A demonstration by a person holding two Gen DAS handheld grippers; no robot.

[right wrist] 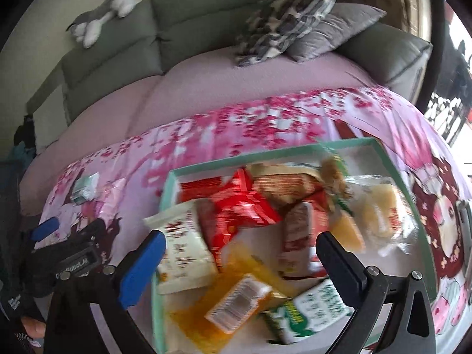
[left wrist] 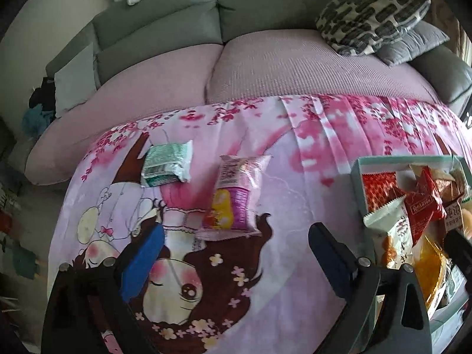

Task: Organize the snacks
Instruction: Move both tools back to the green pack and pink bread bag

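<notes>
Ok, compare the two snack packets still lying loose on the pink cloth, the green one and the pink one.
The green packet is green and white; the pink packet is pink with yellow and red print at one end.
The green packet looks shorter and squarer; the pink packet looks longer.
The green packet lies farther left and farther from the box; the pink packet lies nearer it.
Both lie flat on the cloth, outside the box, untouched.

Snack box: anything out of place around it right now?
Yes. Two packets lie outside the box on the pink cloth: a green-and-white packet and a pink packet. One white packet overhangs the box's edge.
</notes>
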